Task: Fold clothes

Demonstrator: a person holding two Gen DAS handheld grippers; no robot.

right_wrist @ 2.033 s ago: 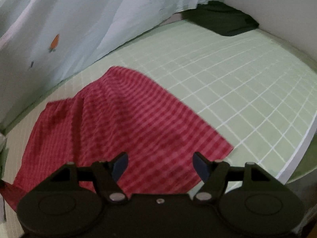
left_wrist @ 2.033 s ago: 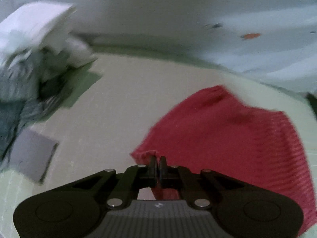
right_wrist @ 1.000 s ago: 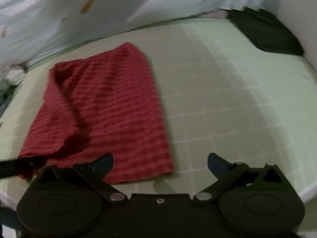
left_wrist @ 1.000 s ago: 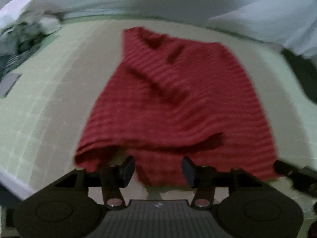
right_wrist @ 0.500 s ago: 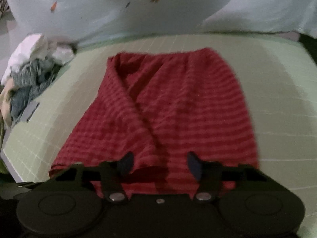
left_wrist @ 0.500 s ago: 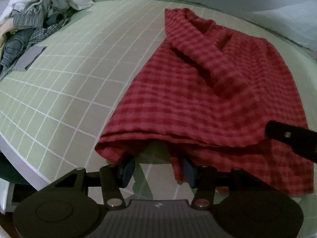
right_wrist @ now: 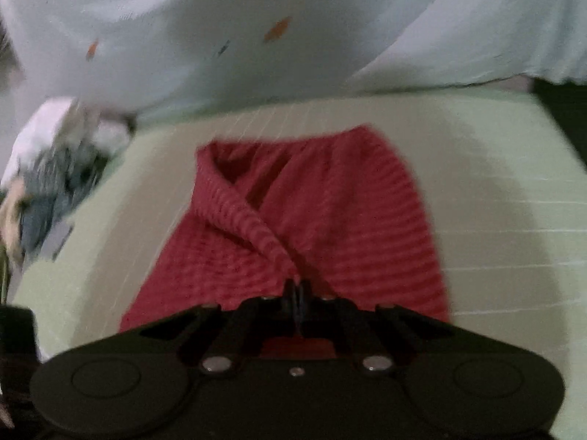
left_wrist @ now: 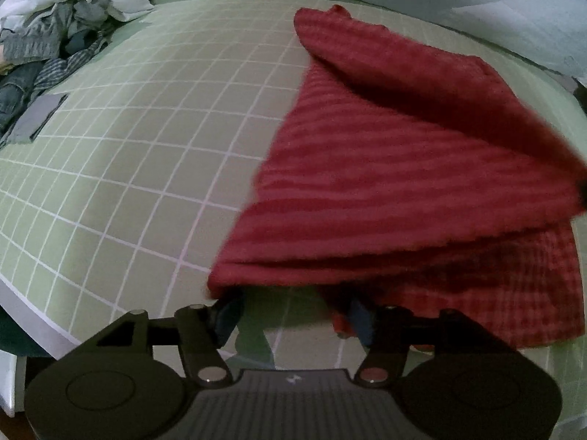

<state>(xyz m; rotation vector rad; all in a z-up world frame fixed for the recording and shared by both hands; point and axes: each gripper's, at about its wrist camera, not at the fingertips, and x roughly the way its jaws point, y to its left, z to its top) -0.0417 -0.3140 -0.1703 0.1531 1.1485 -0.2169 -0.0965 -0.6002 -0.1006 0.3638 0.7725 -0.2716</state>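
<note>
A red checked cloth [left_wrist: 403,190] lies folded over on the green grid mat [left_wrist: 146,146]. Its upper layer is lifted towards the right. My left gripper [left_wrist: 291,315] is open at the cloth's near edge, its fingers on either side of the lower layer's corner. In the right wrist view my right gripper [right_wrist: 297,293] is shut on a ridge of the red cloth [right_wrist: 312,212] and holds it up off the mat [right_wrist: 495,183].
A pile of grey, blue and white clothes [left_wrist: 47,44] sits at the mat's far left, also in the right wrist view [right_wrist: 47,183]. A pale sheet [right_wrist: 293,29] hangs behind the mat. The mat's white front edge [left_wrist: 36,319] is close at the left.
My right gripper has closed on the cloth's upper layer and lifted it. The left gripper stays open at the near edge, slightly closer to the cloth.
</note>
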